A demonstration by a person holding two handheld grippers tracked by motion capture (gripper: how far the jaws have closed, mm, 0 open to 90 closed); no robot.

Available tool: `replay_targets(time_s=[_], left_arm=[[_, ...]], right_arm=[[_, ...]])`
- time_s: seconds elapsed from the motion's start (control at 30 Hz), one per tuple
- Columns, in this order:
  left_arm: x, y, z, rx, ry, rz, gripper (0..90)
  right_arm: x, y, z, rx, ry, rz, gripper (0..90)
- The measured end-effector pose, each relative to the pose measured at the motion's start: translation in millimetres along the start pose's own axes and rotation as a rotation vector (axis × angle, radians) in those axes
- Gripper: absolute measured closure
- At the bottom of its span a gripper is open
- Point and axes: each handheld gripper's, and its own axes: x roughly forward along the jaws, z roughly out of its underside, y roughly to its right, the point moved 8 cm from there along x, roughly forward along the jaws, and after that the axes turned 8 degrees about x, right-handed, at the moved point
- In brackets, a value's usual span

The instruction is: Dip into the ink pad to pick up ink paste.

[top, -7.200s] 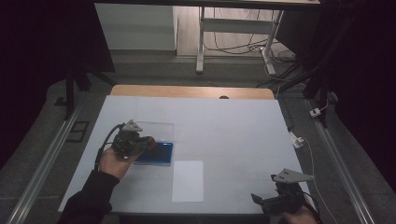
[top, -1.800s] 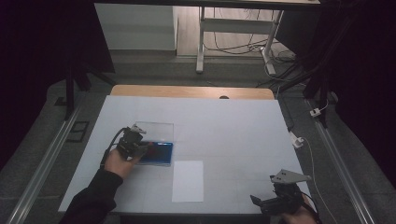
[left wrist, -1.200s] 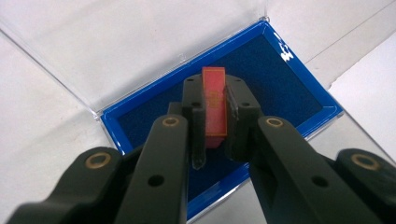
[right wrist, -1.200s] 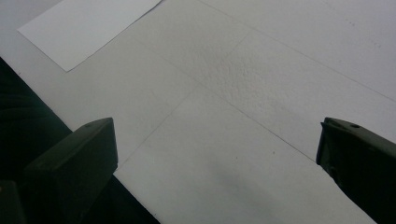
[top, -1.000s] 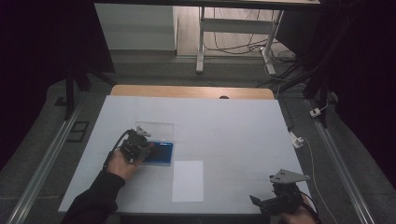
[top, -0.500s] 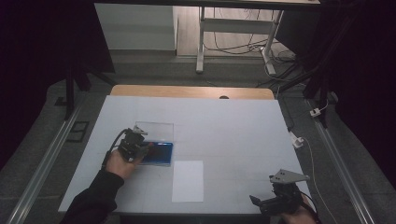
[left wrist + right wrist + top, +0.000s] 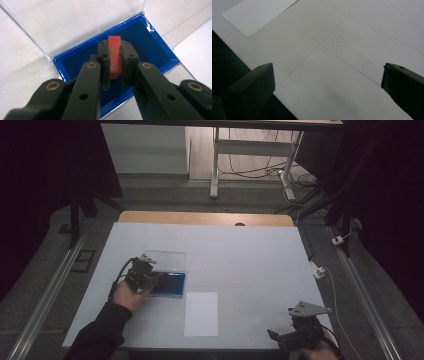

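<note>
A blue-lined case (image 7: 171,284) lies open on the white table, its clear lid (image 7: 165,259) folded back flat behind it. My left gripper (image 7: 146,275) hovers over the case's left end. In the left gripper view the left gripper (image 7: 115,63) is shut on a small red rectangular piece (image 7: 114,53), held upright above the blue lining (image 7: 150,45). My right gripper (image 7: 278,336) rests at the table's front right corner. In the right gripper view the right gripper (image 7: 328,75) stands open over bare table, with nothing between its jaws.
A white sheet of paper (image 7: 201,314) lies at front centre, right of the case; its corner is the paper (image 7: 259,12) in the right gripper view. The table (image 7: 250,250) has a wooden far edge. Cables and a metal frame sit on the floor beyond.
My left gripper has shifted only slightly over the case's left end and still holds the red piece. The right gripper has not moved.
</note>
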Motion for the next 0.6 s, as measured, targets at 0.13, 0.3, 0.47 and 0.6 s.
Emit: replay_targets(time_s=[0.13, 0.3, 0.47, 0.6], left_arm=[[0.1, 2.3, -0.6, 0.023, -0.007, -0.026, 80.5], [-0.6, 1.0, -1.0, 0.029, -0.009, -0.008, 80.3], [-1.7, -1.7, -0.5, 0.021, -0.002, 0.016, 80.2], [-2.1, -1.5, -1.3, 0.034, 0.004, 0.013, 80.0]], right_arm=[[0.2, 0.0, 0.0, -0.005, 0.000, 0.001, 0.0], [-0.1, 0.1, -0.1, -0.005, 0.002, 0.002, 0.0], [-0.5, 0.4, 0.0, -0.003, 0.004, 0.001, 0.0], [-0.7, 0.1, 0.3, -0.006, 0.002, 0.002, 0.0]])
